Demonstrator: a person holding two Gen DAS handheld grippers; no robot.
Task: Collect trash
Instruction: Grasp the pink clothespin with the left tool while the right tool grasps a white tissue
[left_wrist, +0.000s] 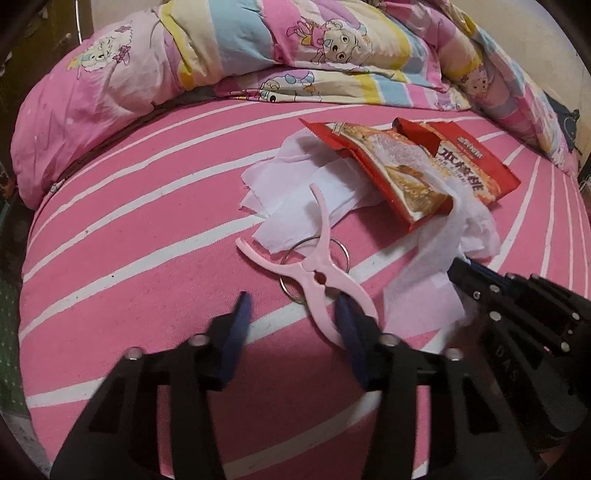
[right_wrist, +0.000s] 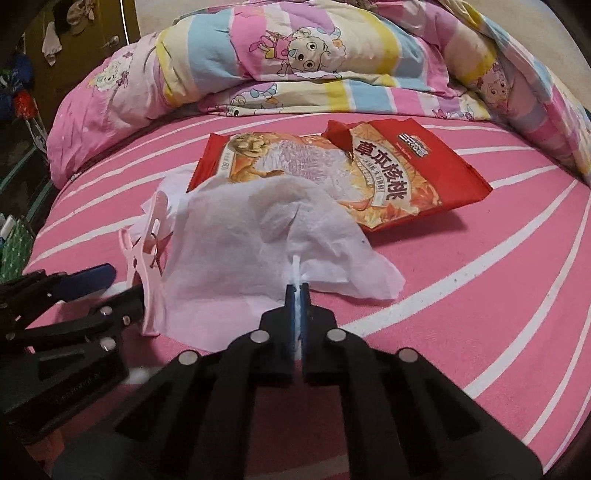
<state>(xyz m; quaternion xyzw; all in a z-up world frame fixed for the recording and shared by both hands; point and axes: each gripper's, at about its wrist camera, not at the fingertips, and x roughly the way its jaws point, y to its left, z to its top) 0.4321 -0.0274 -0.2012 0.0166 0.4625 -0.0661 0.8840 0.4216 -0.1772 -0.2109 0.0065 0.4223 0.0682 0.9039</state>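
Note:
A red snack wrapper (left_wrist: 424, 166) (right_wrist: 354, 173) lies torn open on the pink striped bed. White tissue (left_wrist: 317, 192) lies under and beside it. My right gripper (right_wrist: 297, 291) is shut on a white tissue sheet (right_wrist: 258, 240) and holds it lifted; it shows at the right in the left wrist view (left_wrist: 458, 266). A pink plastic clothes clip (left_wrist: 325, 280) (right_wrist: 147, 266) with a metal ring lies in front. My left gripper (left_wrist: 293, 310) is open, its right finger touching the clip's handle.
A crumpled cartoon-print quilt (left_wrist: 295, 48) (right_wrist: 314, 55) lies across the far side of the bed. The striped sheet (left_wrist: 129, 240) (right_wrist: 498, 277) spreads around the trash. Dark furniture and clutter (right_wrist: 22, 92) stand at the left bed edge.

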